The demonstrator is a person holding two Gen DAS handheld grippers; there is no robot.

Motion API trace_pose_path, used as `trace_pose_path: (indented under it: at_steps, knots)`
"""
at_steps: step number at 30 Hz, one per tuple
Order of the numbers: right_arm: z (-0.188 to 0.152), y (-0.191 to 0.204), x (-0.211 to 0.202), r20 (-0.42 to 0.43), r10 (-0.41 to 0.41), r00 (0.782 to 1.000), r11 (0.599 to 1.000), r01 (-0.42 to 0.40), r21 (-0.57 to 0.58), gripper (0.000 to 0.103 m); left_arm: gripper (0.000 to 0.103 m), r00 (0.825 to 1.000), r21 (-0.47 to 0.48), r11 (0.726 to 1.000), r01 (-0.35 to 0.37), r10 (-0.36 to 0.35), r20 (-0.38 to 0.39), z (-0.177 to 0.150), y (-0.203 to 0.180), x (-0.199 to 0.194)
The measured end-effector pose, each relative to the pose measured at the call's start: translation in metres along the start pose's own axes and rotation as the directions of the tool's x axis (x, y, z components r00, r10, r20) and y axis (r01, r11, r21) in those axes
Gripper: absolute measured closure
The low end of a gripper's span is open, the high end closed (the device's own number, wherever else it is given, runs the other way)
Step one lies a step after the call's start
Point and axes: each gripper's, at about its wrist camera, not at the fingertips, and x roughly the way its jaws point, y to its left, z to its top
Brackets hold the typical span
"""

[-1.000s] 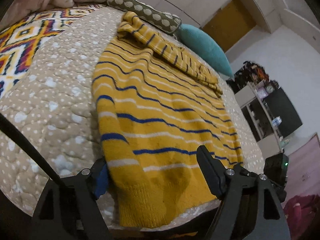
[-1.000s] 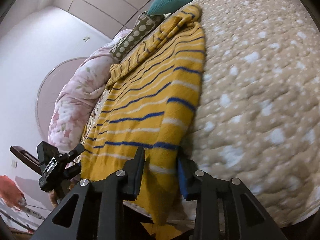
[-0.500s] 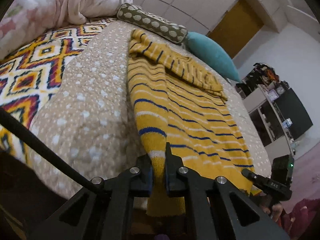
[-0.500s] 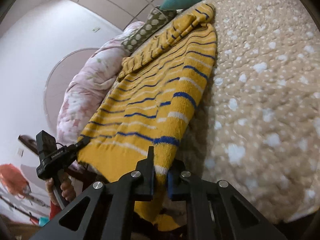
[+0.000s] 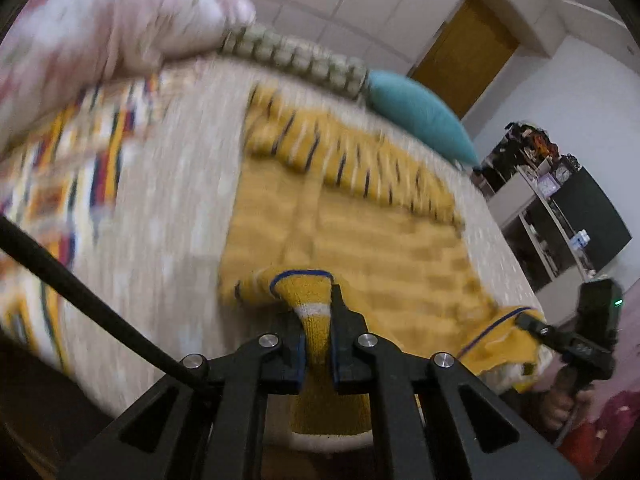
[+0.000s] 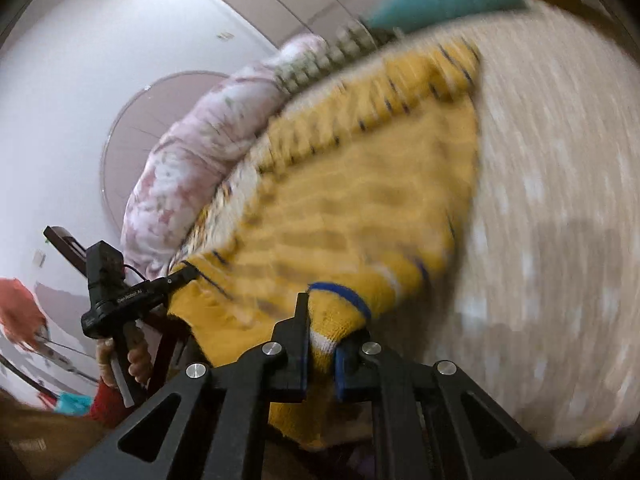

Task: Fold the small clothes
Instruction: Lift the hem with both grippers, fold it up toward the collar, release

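Note:
A yellow sweater with blue and white stripes [image 5: 360, 240] lies on the beige dotted bedspread [image 5: 168, 216]. My left gripper [image 5: 316, 344] is shut on the sweater's bottom hem at its left corner and holds it raised. My right gripper [image 6: 322, 344] is shut on the hem at the right corner of the sweater [image 6: 360, 208], also lifted. The lifted hem curls over towards the sweater's body. Each gripper shows in the other's view: the right one [image 5: 532, 324] and the left one [image 6: 180, 276], both pinching the hem. The far sleeves lie folded across the top. Both views are motion-blurred.
A teal pillow [image 5: 416, 112], a dotted bolster [image 5: 296, 60] and a pink floral duvet [image 5: 100, 24] sit at the head of the bed. A patterned blanket [image 5: 52, 184] lies on the left. Shelves [image 5: 552, 216] stand by the far wall.
Both grippers closed on the sweater's bottom hem, then lifted it and carried it forward over the sweater towards the pillows.

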Motion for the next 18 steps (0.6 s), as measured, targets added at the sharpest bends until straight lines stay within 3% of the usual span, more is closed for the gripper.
trace_pose_path:
  at_steps: [3, 7, 12, 15, 18]
  knots:
    - [0.056, 0.017, 0.006, 0.086, -0.035, 0.996, 0.996, 0.042, -0.081, 0.093, 0.095, 0.998, 0.024, 0.999, -0.032, 0.031, 0.047, 0.057, -0.008, 0.024]
    - [0.132, 0.016, 0.034, 0.160, -0.104, 0.982, 0.987, 0.121, -0.102, 0.093, 0.095, 0.997, -0.014, 0.998, -0.054, 0.055, 0.048, 0.129, -0.003, 0.075]
    - [0.204, -0.028, 0.099, 0.140, -0.228, 0.964, 0.973, 0.231, -0.007, 0.093, 0.094, 0.990, -0.046, 0.989, -0.138, 0.136, -0.044, 0.174, 0.011, 0.153]
    - [0.220, -0.064, 0.130, 0.080, -0.239, 0.968, 0.969, 0.232, 0.087, 0.090, 0.092, 0.991, -0.118, 0.987, -0.112, 0.102, -0.082, 0.184, 0.024, 0.177]
    - [0.229, -0.099, 0.146, 0.068, -0.191, 0.979, 0.961, 0.173, 0.214, 0.087, 0.084, 0.998, -0.241, 0.971, -0.010, -0.007, -0.070, 0.194, 0.044, 0.184]
